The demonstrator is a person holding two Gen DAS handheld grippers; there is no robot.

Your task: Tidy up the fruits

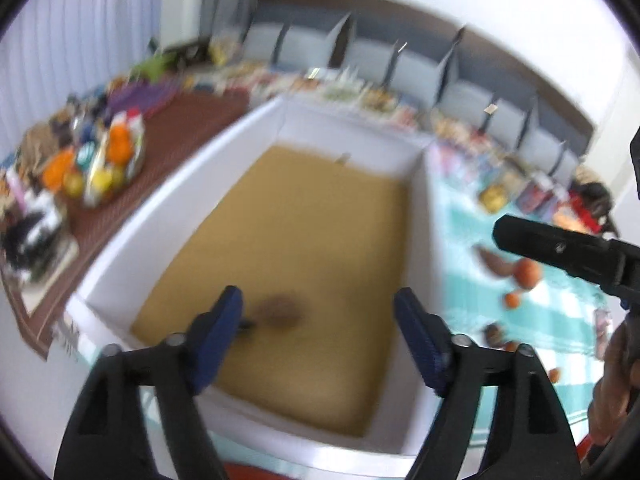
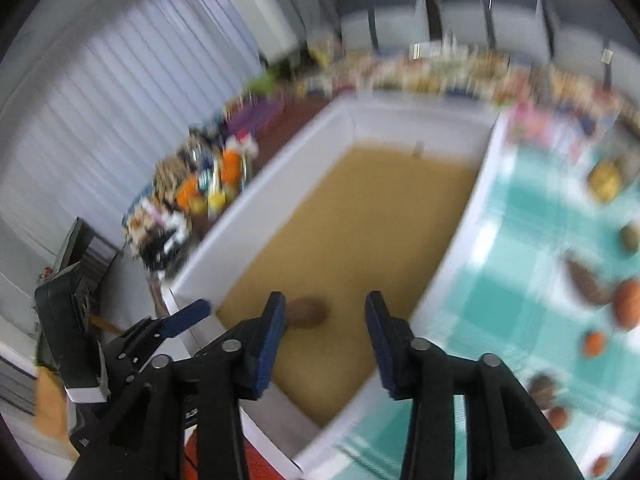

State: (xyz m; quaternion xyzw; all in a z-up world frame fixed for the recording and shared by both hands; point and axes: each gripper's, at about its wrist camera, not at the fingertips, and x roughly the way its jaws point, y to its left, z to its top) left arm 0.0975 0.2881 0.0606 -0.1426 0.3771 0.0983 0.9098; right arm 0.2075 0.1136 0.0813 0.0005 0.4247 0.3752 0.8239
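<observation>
We hold the left gripper (image 1: 318, 322) and the right gripper (image 2: 326, 338) over the white box (image 1: 168, 224), each with jaws standing wide and nothing between them. One brown fruit (image 1: 280, 310) lies on the tan floor of the box near its close end, apart from both sets of jaws. The remaining fruits (image 2: 626, 304), orange and brown, lie scattered on the teal checked cloth (image 2: 520, 264) to the right of the box. Risks, in our judgement: both views are smeared by motion, so a reach begun now could misjudge a target; round fruit may roll on the cloth if nudged by a fingertip; the two grippers work close together, and the right one could cross the left one's path; a jaw could strike the raised box wall. The table also carries a brown mat (image 1: 132, 188) with a fruit bowl (image 1: 96, 176) and assorted clutter. Vertical blinds (image 2: 120, 100) and grey chairs (image 1: 372, 60) stand behind.
</observation>
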